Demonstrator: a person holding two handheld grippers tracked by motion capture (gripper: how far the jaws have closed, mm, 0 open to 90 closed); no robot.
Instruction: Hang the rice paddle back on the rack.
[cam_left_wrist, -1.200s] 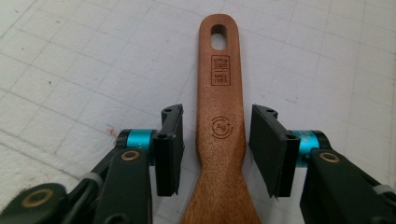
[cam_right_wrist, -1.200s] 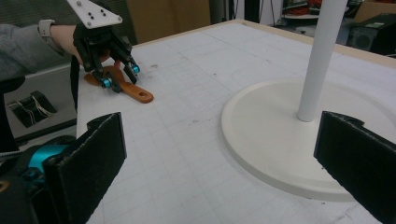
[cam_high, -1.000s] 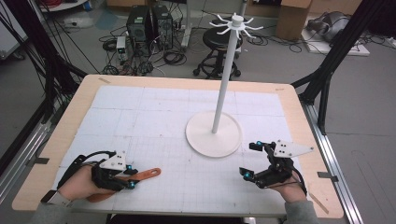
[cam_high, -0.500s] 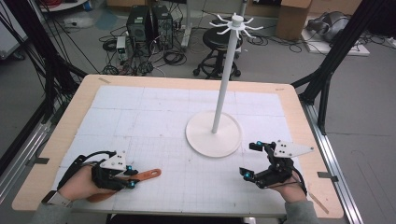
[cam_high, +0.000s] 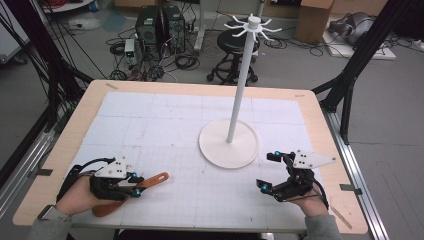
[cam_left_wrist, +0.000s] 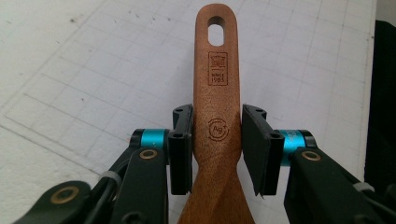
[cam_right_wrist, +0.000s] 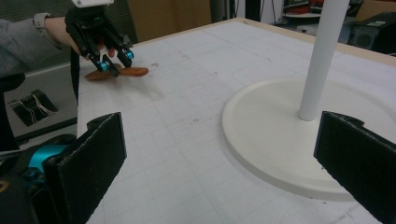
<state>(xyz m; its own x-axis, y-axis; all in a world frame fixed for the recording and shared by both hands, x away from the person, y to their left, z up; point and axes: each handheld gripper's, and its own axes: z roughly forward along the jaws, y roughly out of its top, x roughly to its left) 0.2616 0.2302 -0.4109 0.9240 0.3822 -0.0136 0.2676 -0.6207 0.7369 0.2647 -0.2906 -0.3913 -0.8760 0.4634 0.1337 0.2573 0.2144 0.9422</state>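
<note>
The brown wooden spatula with a slotted hanging hole in its handle (cam_left_wrist: 217, 93) lies on the white gridded mat of the bench (cam_high: 165, 120) at about eight o'clock from the mat's middle, its handle end pointing toward two o'clock. The left tongs (cam_high: 134, 183) straddle the handle, one pad (cam_left_wrist: 181, 149) pressed against one edge and the other pad sitting just beside the opposite edge, so they grip the spatula. The right tongs (cam_high: 269, 172) rest at about four o'clock, their jaws spread wide with nothing between them. The tall white hanging stand with a round base (cam_high: 229, 145) stands at about two o'clock, near the right tongs.
</note>
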